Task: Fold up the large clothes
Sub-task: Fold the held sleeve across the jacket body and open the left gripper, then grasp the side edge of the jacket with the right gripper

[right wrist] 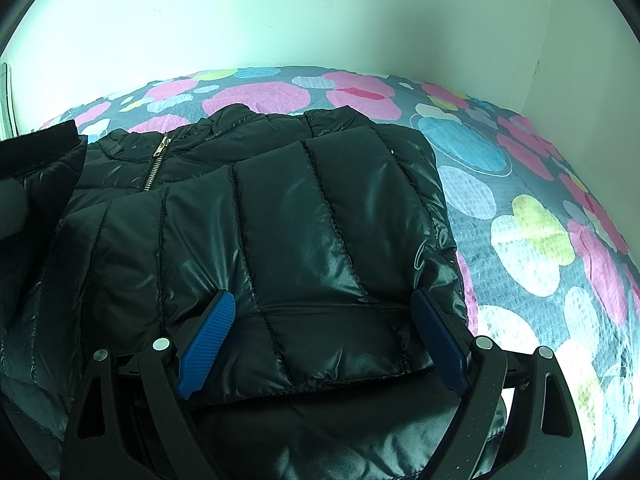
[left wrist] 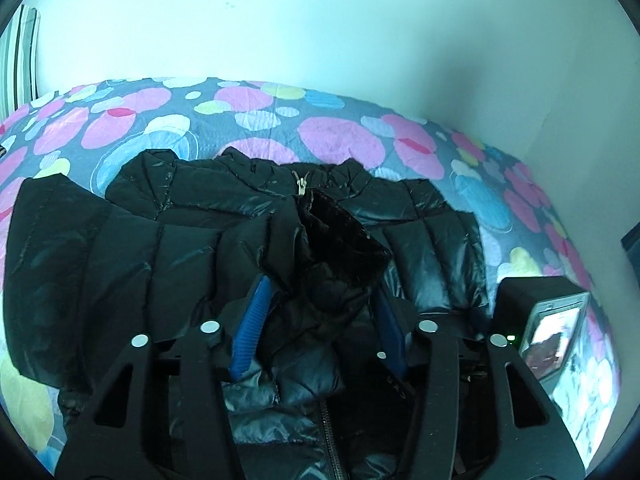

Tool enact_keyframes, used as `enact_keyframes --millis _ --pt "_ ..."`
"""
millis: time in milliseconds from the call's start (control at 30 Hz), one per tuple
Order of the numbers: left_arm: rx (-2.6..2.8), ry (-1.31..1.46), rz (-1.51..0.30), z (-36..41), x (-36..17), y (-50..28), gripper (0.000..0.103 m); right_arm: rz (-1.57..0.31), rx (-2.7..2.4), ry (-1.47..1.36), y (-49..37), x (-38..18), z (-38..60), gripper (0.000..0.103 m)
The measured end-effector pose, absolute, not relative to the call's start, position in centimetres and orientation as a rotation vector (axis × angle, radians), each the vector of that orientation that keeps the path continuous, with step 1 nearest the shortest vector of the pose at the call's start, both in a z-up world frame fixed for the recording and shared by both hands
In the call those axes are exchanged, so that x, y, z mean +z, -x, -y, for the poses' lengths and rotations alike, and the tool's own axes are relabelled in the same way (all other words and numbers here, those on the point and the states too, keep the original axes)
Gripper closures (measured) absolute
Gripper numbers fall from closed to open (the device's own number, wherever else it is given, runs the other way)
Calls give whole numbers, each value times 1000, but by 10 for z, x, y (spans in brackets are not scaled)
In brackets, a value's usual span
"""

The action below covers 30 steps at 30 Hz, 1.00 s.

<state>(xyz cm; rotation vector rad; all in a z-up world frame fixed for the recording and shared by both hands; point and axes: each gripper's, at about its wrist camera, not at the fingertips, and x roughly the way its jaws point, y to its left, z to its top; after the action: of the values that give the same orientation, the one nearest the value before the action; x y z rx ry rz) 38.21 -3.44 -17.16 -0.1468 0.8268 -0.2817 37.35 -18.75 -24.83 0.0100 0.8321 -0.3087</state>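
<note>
Left tongs (left wrist: pixel 316 320) pinch the jacket (left wrist: pixel 240 248) sleeve cuff; right tongs (right wrist: pixel 324 336) are spread over the folded-in sleeve at 6 o'clock. Folding appears partway done on the bed (right wrist: pixel 520 200).

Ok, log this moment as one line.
left gripper: around sleeve cuff | right gripper: open over folded jacket | surface: bedspread

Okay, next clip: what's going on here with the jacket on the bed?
A person with a gripper in each hand is folding a black puffer jacket laid out on a flowery bedspread. The left gripper has a bunched sleeve with a fuzzy cuff between its wide-set fingers. The right gripper is open, straddling a sleeve already folded across the front. The fold is only partly done.
</note>
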Motion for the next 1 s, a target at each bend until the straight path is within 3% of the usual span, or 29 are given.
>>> enact_keyframes --millis 200,433,633,867,1000 --pt "-274 163 -760 9 -147 -358 36 -833 -308 -11 -373 -248 187 15" --pt "-94 17 -757 -33 -169 -322 36 -831 -307 -12 -373 -247 188 15" --pt "17 56 -800 -74 -190 -316 36 -815 -309 11 -371 -238 184 15" --pt "15 14 -765 -73 -185 -305 36 -691 -248 19 -346 -185 172 15" --pt "16 67 -771 -84 -184 -303 36 -737 -89 -49 -363 -173 159 15"
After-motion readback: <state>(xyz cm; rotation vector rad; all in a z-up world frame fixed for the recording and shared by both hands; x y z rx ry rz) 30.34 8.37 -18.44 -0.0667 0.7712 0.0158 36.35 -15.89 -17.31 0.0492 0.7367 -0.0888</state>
